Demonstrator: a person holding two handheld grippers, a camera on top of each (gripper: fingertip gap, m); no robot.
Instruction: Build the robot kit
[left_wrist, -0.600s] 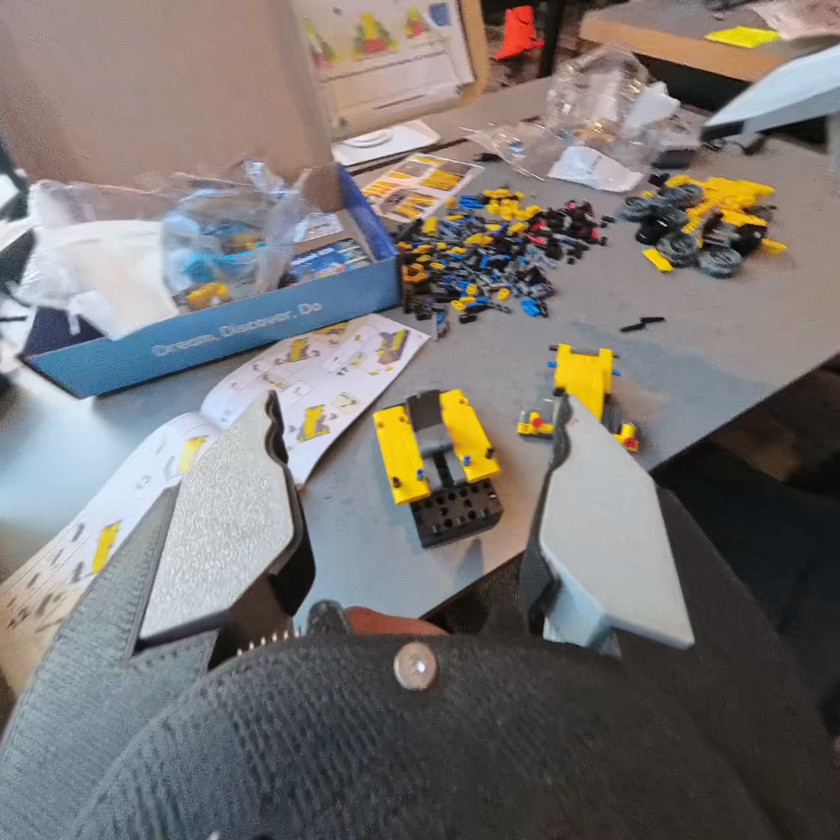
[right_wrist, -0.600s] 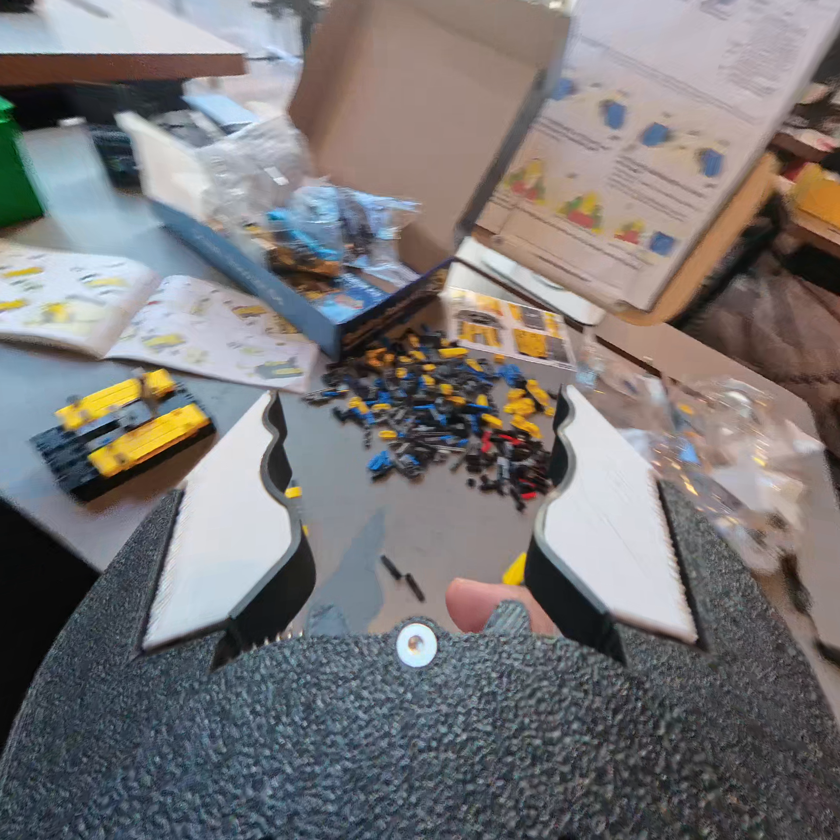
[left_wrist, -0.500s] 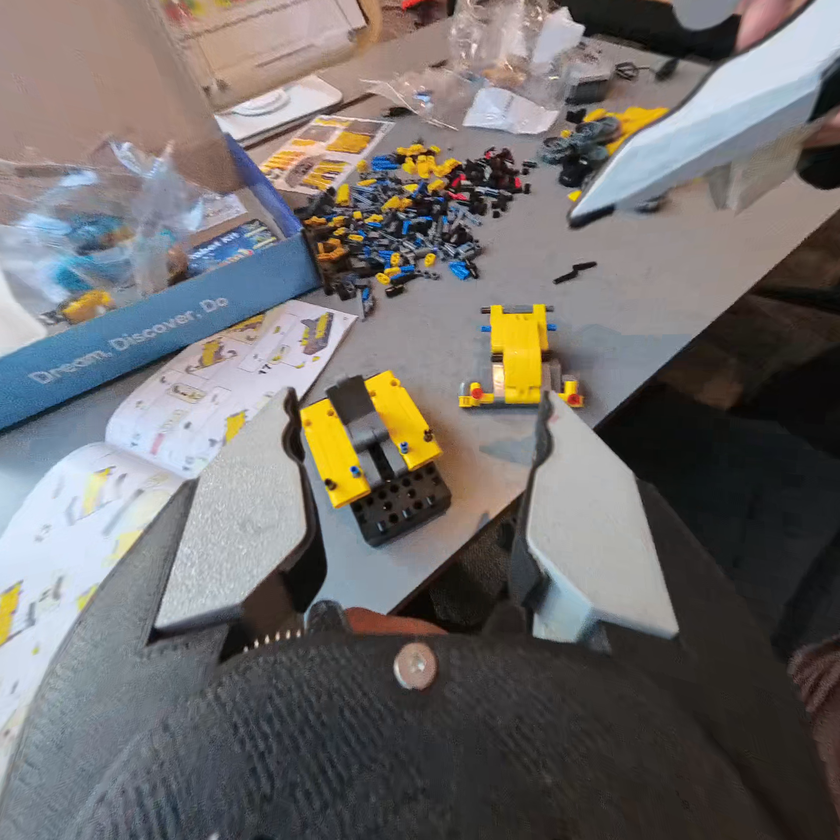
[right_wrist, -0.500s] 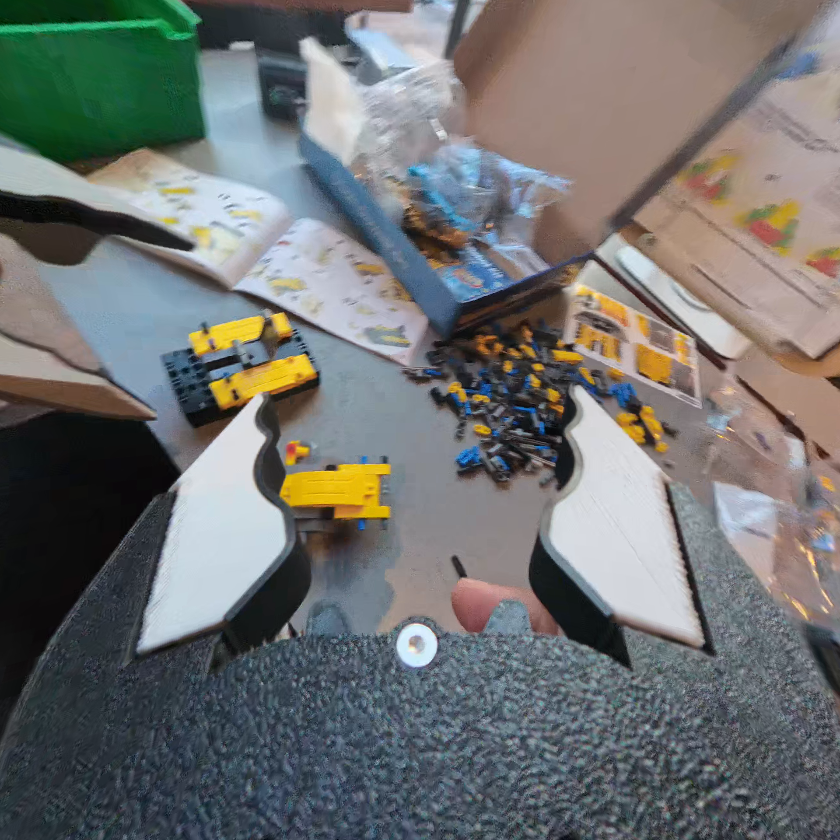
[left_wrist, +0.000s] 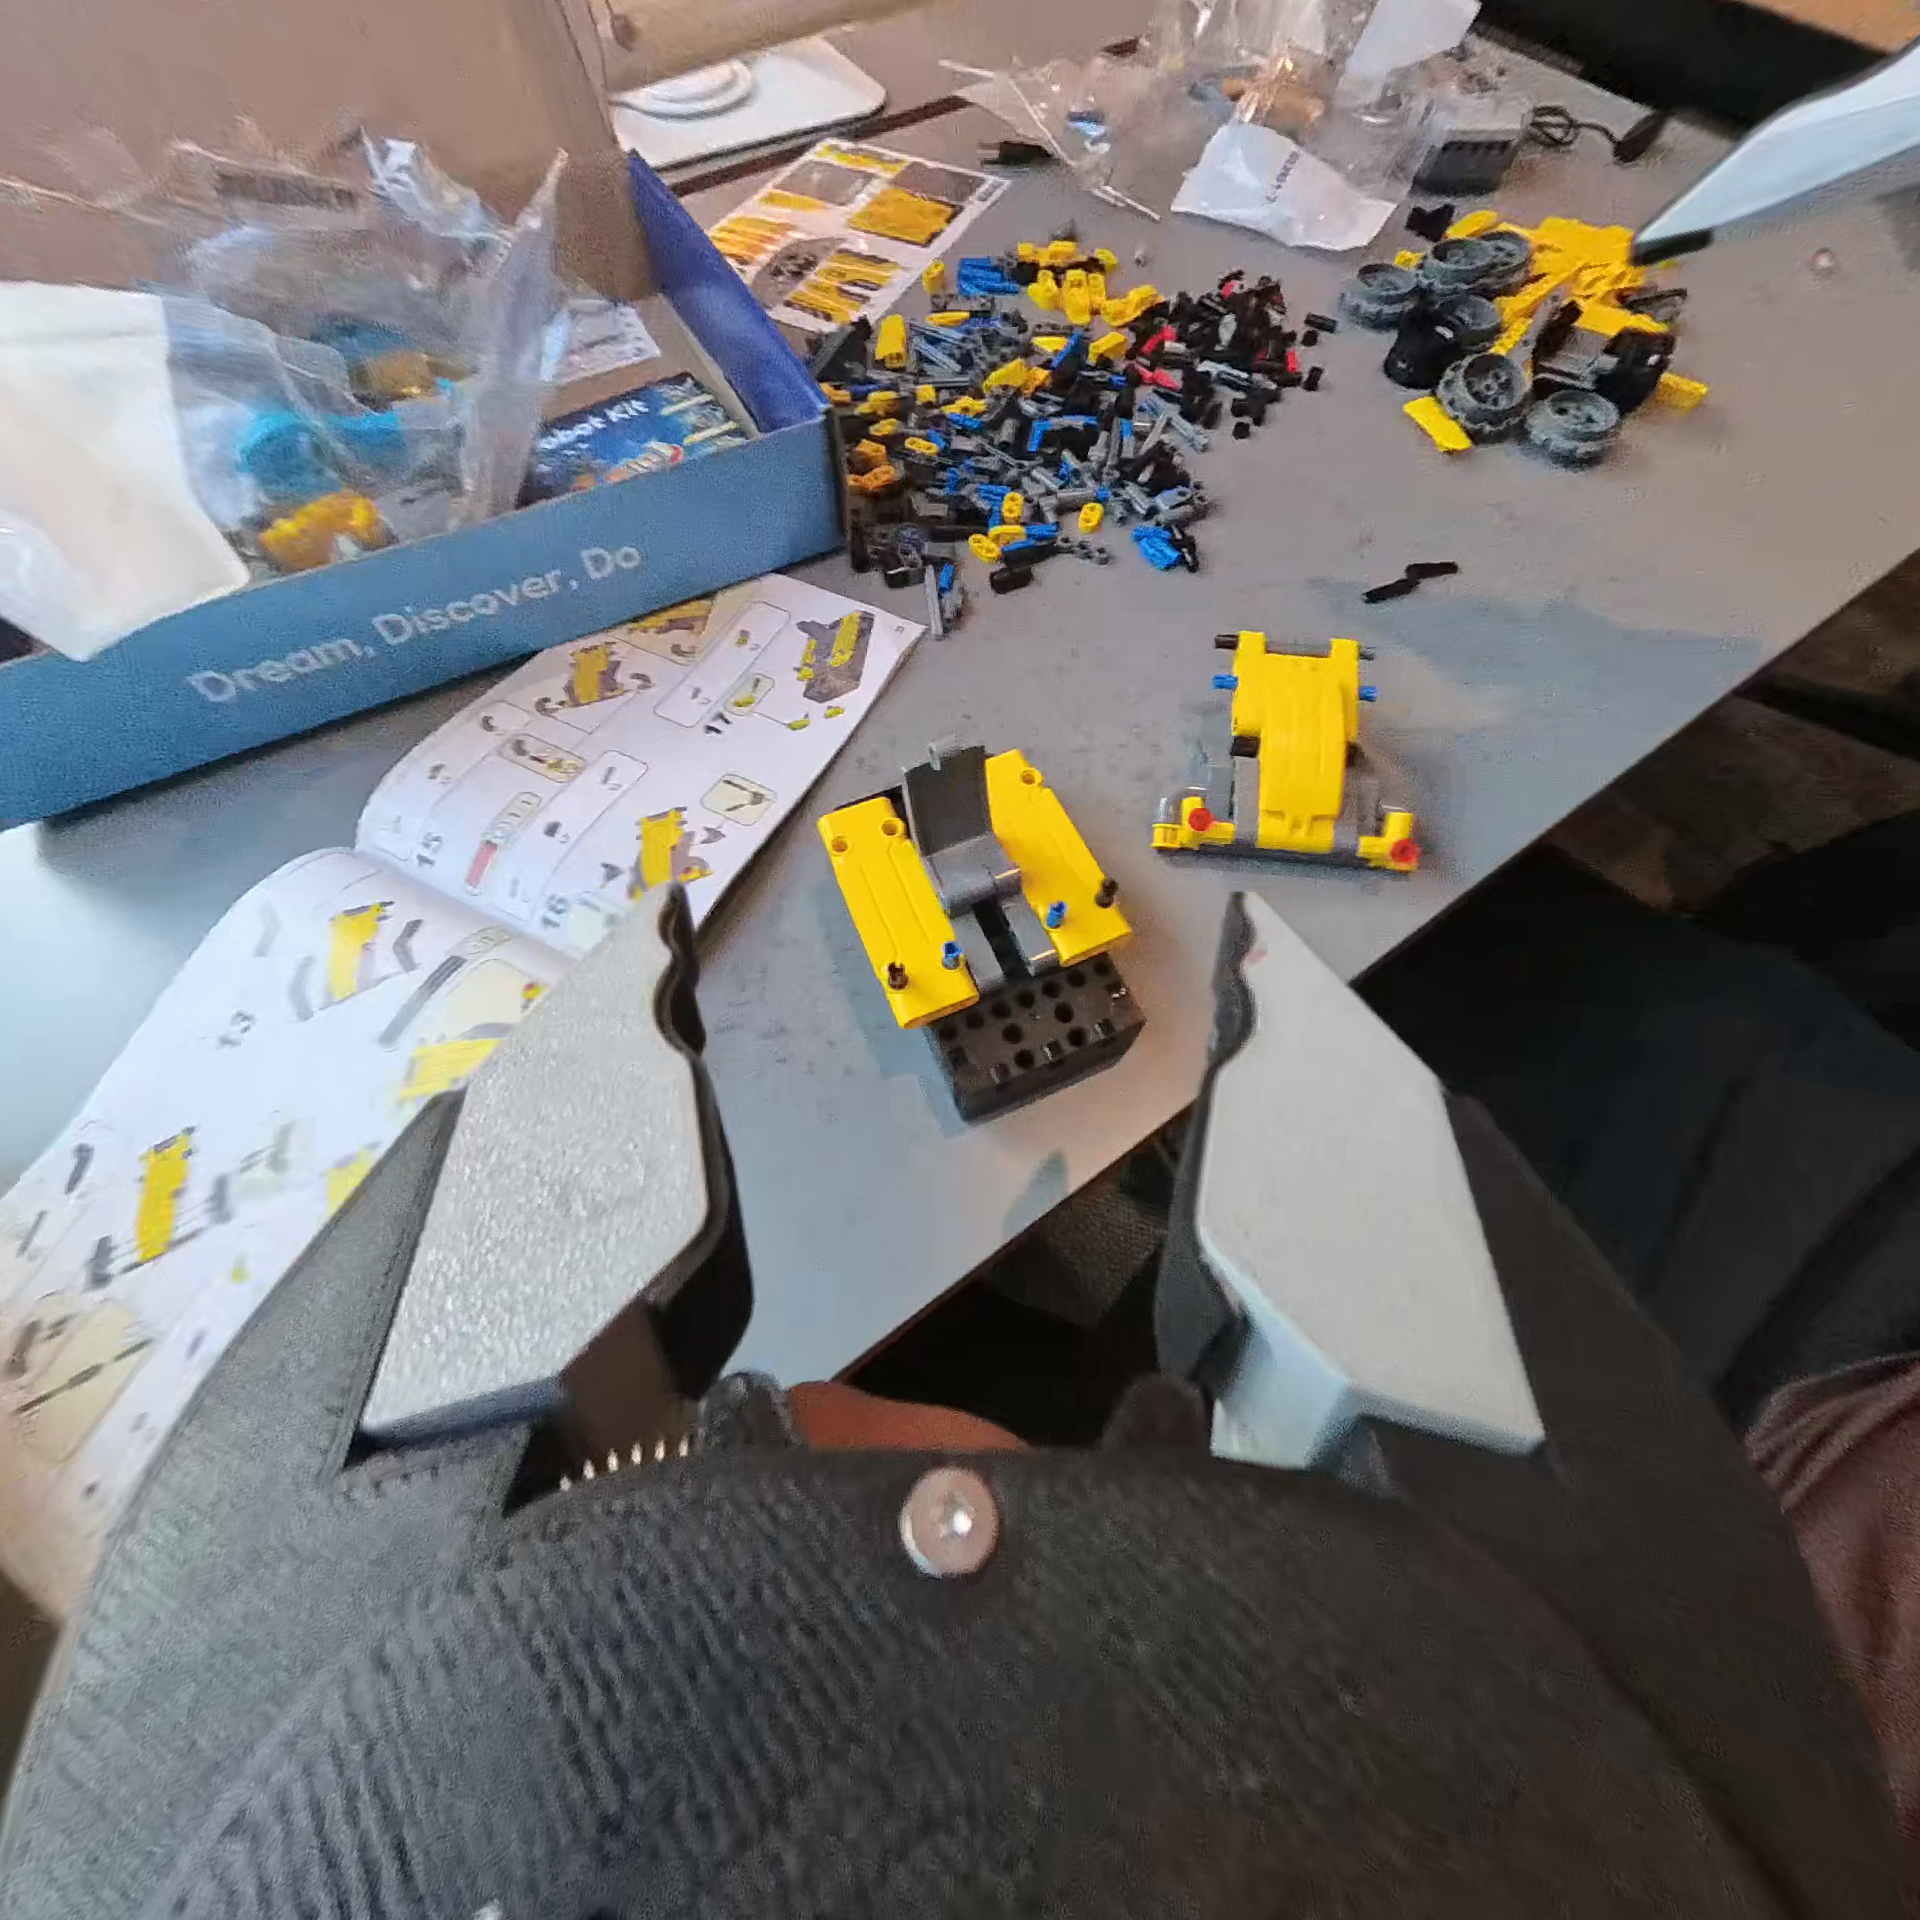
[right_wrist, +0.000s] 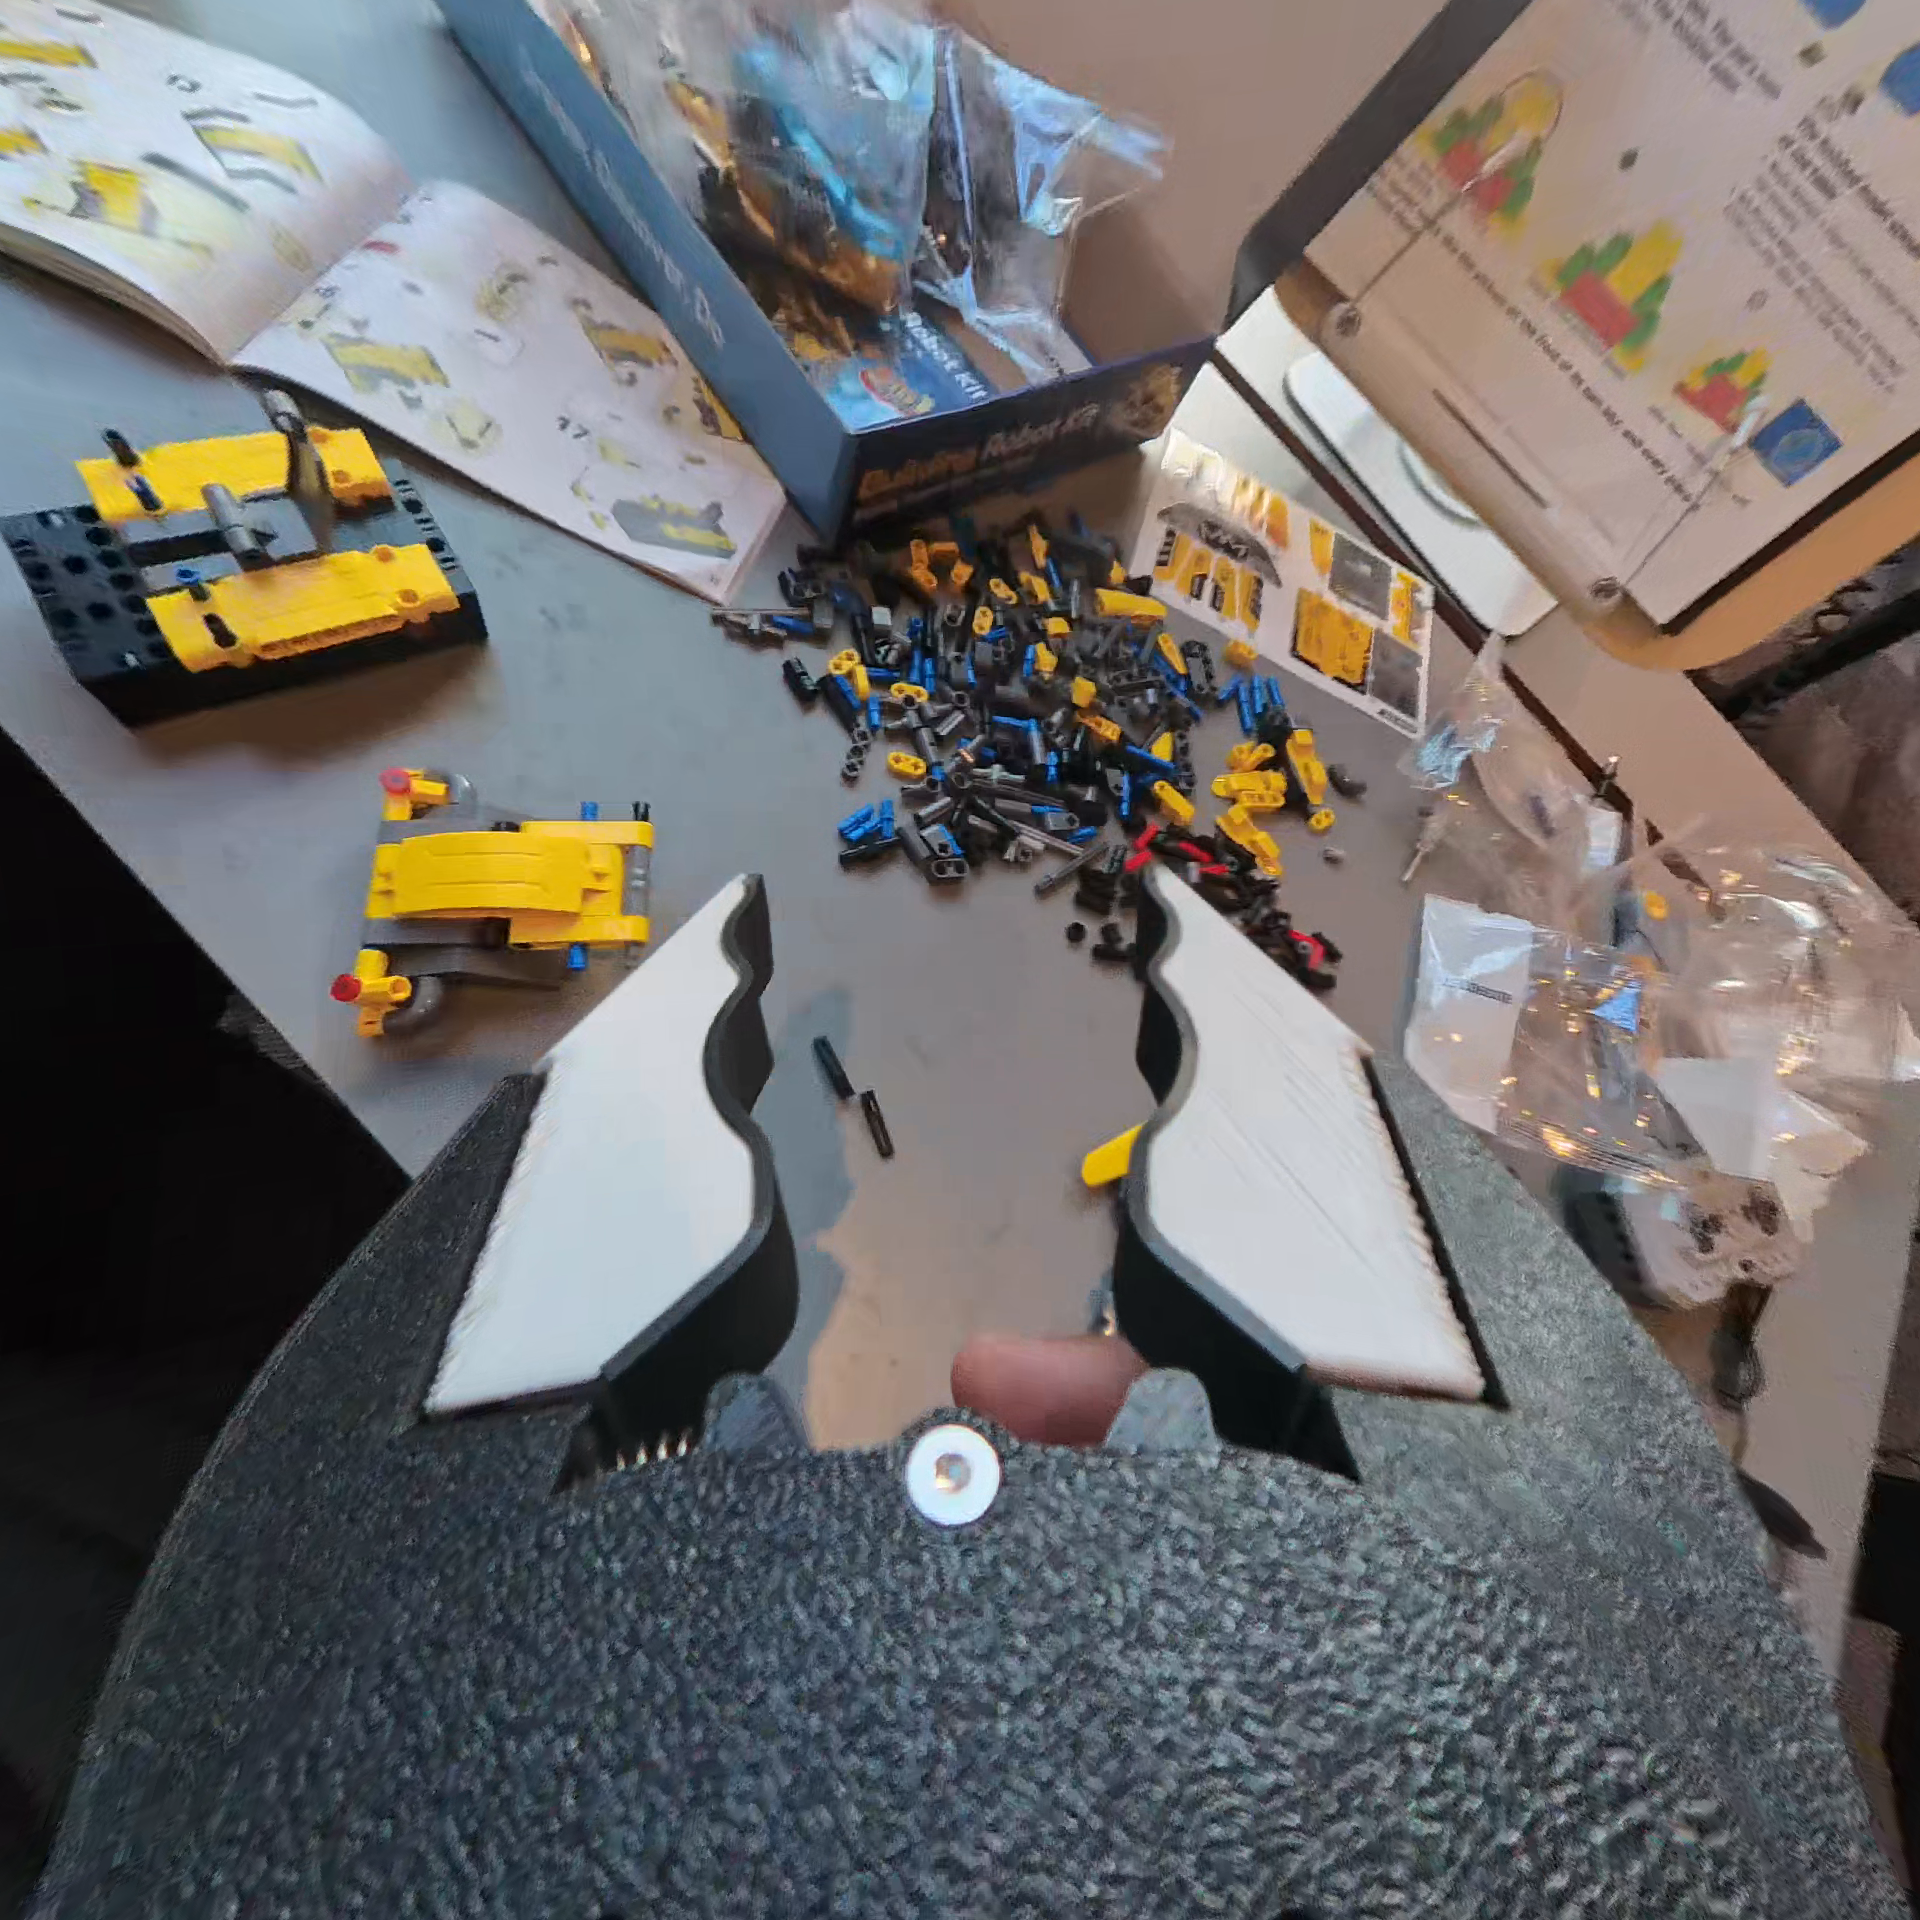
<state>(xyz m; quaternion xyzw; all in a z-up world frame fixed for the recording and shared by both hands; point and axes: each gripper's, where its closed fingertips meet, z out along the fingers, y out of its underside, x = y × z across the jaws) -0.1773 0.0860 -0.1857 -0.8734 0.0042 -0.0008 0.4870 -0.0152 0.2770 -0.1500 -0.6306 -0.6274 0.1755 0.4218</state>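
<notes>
My left gripper (left_wrist: 951, 914) is open and empty, held above the table's near edge, just short of a yellow-and-black brick assembly (left_wrist: 982, 925). A smaller yellow and grey assembly (left_wrist: 1288, 758) lies to its right. My right gripper (right_wrist: 951, 894) is open and empty above the grey table (right_wrist: 644, 727), over two small black pins (right_wrist: 854, 1091). In the right wrist view the yellow and grey assembly (right_wrist: 499, 883) lies left of that gripper, and the yellow-and-black assembly (right_wrist: 239, 571) is farther left. A pile of small loose pieces (right_wrist: 1060, 727) lies just beyond the fingertips.
An open blue box (left_wrist: 436, 603) with plastic bags stands at the left. An open instruction booklet (left_wrist: 416, 935) lies before it. Grey wheels and yellow parts (left_wrist: 1507, 332) sit at the far right. Clear bags (right_wrist: 1642, 1039) lie right of the right gripper. A sticker sheet (right_wrist: 1288, 592) lies behind the pile.
Both grippers have swung and come lower toward the table. The right gripper now hangs over the black pins, with the loose pile nearer. Both stay open.
</notes>
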